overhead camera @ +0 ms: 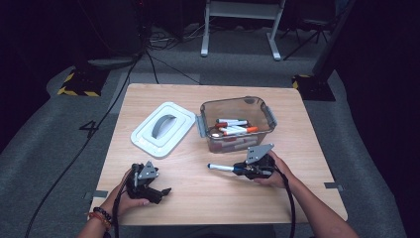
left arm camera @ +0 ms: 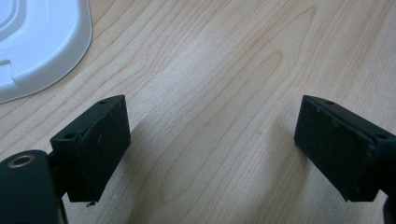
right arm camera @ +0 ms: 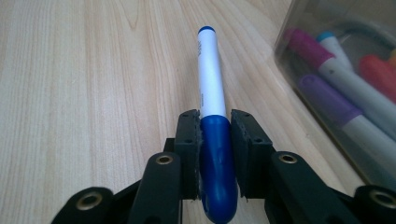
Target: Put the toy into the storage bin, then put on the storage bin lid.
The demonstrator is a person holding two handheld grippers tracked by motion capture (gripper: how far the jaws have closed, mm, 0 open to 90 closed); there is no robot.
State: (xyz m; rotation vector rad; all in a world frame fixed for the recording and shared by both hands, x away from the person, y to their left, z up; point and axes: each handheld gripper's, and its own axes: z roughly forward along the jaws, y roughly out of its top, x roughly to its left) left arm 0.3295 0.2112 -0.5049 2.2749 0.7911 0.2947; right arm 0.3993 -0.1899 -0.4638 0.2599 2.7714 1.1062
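- Two grippers are working at the near edge of the wooden table (overhead camera: 208, 198); the right gripper (right arm camera: 212, 140) is clamping its jaws on the blue cap of a marker (right arm camera: 210, 84), and the cap's rounded end is getting cut off at the bottom of the right gripper view.
- The marker's printing along its white barrel is too small to read, and the part of the cap between the pads is hiding behind them.
- The marker's long axis is running straight out ahead of the right gripper, in line with its jaws, its small blue end pointing away from the hand; in the high view the marker (overhead camera: 221, 168) is pointing toward the left gripper's side, held just above the tabletop.
- The left gripper (overhead camera: 157, 192) is resting in the person's left hand (overhead camera: 130, 201) with its jaws standing wide apart over bare wood, nothing between them.
- Ahead and to the left of the left gripper, a white lid (left arm camera: 37, 46) is lying flat, mostly cut off by the frame edge.
- Just beyond and to the right of the right gripper, a clear box (right arm camera: 327, 70) is holding several markers (right arm camera: 336, 79); its wall is blurring them, so their count is hard to tell.
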